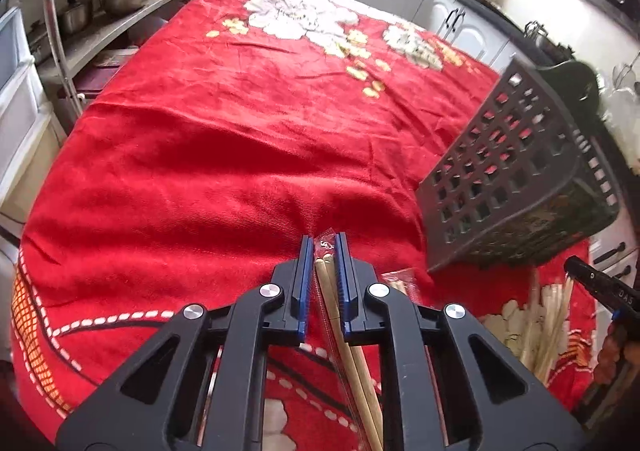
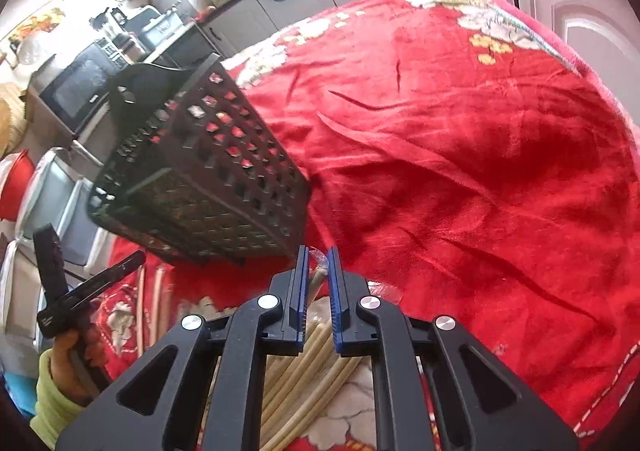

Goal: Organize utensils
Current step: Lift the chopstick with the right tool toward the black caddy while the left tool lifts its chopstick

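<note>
Two tongs, black frames with blue ribbed pads.

Left tong (image 1: 324, 247): clenched on one wrapped pair of chopsticks (image 1: 352, 363). Two pale round wooden sticks in a clear sleeve with a red-printed tip; the sleeve end pokes out past the pads, the sticks run back under the frame.

Right tong (image 2: 318, 257): pads close together around a clear-wrapped pale stick (image 2: 316, 279); whether they actually grip it cannot be told.

One basket (image 1: 516, 179): dark grey plastic, square lattice holes, tapered walls, tilted on the cloth. It sits ahead and to the right of the left tong, ahead and to the left of the right tong.

One loose pile (image 2: 304, 379) of pale chopsticks, count unclear, lying on the cloth directly beneath the right tong, near the basket's base.

One cloth (image 1: 240, 155): red, plush, creased, white and yellow flower print.
</note>
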The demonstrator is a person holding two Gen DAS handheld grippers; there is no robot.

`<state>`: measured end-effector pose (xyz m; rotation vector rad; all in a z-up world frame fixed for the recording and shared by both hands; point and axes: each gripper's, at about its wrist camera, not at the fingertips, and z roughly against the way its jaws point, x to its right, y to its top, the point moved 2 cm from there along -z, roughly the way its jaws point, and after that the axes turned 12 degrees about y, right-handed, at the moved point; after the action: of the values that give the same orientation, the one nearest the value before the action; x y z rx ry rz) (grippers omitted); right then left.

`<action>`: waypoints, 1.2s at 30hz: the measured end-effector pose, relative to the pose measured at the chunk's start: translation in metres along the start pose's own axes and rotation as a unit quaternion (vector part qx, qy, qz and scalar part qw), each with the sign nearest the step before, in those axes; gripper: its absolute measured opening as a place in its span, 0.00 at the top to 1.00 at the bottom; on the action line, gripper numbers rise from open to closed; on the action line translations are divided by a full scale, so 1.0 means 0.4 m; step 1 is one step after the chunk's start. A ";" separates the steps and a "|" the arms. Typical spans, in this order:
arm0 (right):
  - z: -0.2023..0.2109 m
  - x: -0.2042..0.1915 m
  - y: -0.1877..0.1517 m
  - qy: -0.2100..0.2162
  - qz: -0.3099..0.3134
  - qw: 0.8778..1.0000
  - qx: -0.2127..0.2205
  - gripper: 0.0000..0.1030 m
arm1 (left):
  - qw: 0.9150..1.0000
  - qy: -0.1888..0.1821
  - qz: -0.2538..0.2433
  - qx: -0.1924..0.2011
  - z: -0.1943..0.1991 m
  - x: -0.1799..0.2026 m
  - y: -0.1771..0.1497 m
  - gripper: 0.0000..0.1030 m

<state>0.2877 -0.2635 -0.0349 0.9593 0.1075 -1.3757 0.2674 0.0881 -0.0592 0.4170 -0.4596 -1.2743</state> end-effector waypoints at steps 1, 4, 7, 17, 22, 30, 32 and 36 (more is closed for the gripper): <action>0.012 -0.007 -0.002 0.006 0.004 1.000 0.004 0.91 | 1.000 -0.006 0.000 0.006 0.014 0.000 -0.001 0.93; 0.049 -0.054 -0.009 0.027 0.025 0.999 0.021 0.92 | 0.999 -0.020 0.006 0.031 0.069 -0.008 0.002 0.94; 0.093 -0.109 -0.009 0.052 0.055 0.996 0.041 0.93 | 0.998 -0.033 -0.003 0.060 0.138 0.001 0.008 0.94; 0.187 -0.276 -0.008 0.089 0.148 0.982 0.082 0.94 | 0.988 -0.074 -0.031 0.128 0.306 0.055 0.019 0.97; 0.219 -0.316 -0.007 0.090 0.178 0.975 0.099 0.94 | 0.982 -0.094 -0.045 0.155 0.376 0.088 0.023 0.99; 0.280 -0.361 0.015 0.090 0.210 0.965 0.131 0.94 | 0.972 -0.121 -0.062 0.193 0.472 0.135 0.047 1.00; 0.294 -0.376 0.023 0.091 0.218 0.962 0.139 0.94 | 0.969 -0.128 -0.064 0.202 0.492 0.145 0.055 1.00; 0.315 -0.405 0.043 0.091 0.234 0.955 0.156 0.94 | 0.964 -0.139 -0.068 0.217 0.531 0.164 0.077 1.00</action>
<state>0.2045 -0.2188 0.1479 1.2790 -0.1964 -0.8766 0.1915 0.0225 0.1414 0.6495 -0.9723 -1.3707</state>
